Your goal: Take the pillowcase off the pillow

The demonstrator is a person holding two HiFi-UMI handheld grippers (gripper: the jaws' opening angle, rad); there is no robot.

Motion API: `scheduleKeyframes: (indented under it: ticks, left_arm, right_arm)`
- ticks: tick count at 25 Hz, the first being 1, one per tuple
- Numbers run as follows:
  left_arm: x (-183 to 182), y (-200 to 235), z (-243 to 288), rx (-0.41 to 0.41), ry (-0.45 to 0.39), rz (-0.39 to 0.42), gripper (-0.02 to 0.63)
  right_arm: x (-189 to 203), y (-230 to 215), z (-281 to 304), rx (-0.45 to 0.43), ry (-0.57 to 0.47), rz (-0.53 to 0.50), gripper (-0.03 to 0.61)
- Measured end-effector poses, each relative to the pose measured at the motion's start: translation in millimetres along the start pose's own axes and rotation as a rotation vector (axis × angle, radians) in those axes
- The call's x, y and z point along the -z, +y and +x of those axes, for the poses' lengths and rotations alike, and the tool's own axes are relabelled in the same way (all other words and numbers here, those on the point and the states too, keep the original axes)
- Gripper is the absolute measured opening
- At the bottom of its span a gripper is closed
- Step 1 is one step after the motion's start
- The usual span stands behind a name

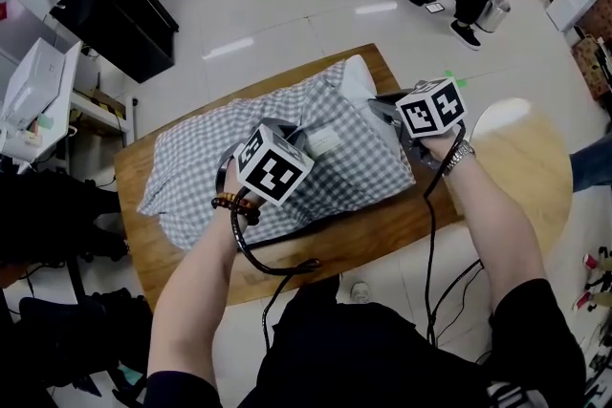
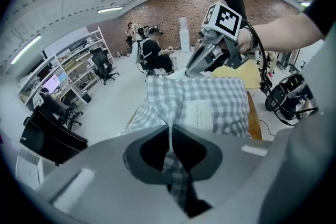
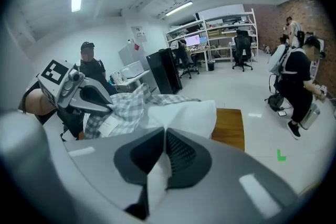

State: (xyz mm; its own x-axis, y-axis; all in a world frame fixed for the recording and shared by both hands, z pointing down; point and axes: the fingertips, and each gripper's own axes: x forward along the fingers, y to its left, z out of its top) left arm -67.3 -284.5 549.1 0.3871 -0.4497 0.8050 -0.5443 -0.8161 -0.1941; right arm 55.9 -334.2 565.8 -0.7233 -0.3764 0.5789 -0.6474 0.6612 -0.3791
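Your left hand-held gripper is pressed together on a fold of the checked pillowcase. Your right hand-held gripper is pinching the white pillow at its bared end. Both grips sit close together near the case's open end, over the right half of the table. By my reading you are at the very start of the pull. Only a white end of the pillow pokes out past the checked cloth, and the rest looks to be inside the case, which lies rumpled across the table toward your left. Nearly everything is left: the two must be drawn apart until the pillow slides free. The head view gives you the whole layout and how much case covers the pillow, but your hands and the marker cubes hide the jaws there. The left gripper view shows checked cloth running through the jaws and a pale label on the case just beyond them. The right gripper view shows plain white cloth between its jaws, which tells you this hand has the pillow, not the case.
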Motion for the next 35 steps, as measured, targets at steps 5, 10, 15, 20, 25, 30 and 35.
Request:
scheduleKeyframes:
  ticks: [5,10,15,20,25,30,35]
  left_arm:
    - [11,-3,-21,-0.034,-0.001,-0.039,0.012]
    - [35,-3,-40,-0.048,-0.009,-0.115,0.012]
    - [49,-7,-53,-0.068,-0.022,-0.145,0.012]
    - [65,-9,-59,-0.077,-0.015,-0.195,0.012]
    - [66,-24,-57,-0.081,-0.019,-0.172,0.012]
    - [50,-36,-56,-0.059,-0.046,-0.088,0.028]
    - [36,-29,-68,-0.069,-0.081,-0.059,0.020]
  right_arm:
    - [-1,-4,-22,0.045,-0.033,-0.011,0.009]
    - [4,-7,-43,0.072,-0.058,0.014,0.008]
    - [14,-10,-55,0.108,-0.067,0.022,0.008]
    - [22,-14,-68,0.129,-0.083,0.040,0.008]
    - [34,-4,-67,0.101,-0.086,0.035,0.009]
    - [42,9,-57,0.078,-0.049,-0.006,0.032]
    - [37,12,-62,0.102,-0.073,-0.017,0.069]
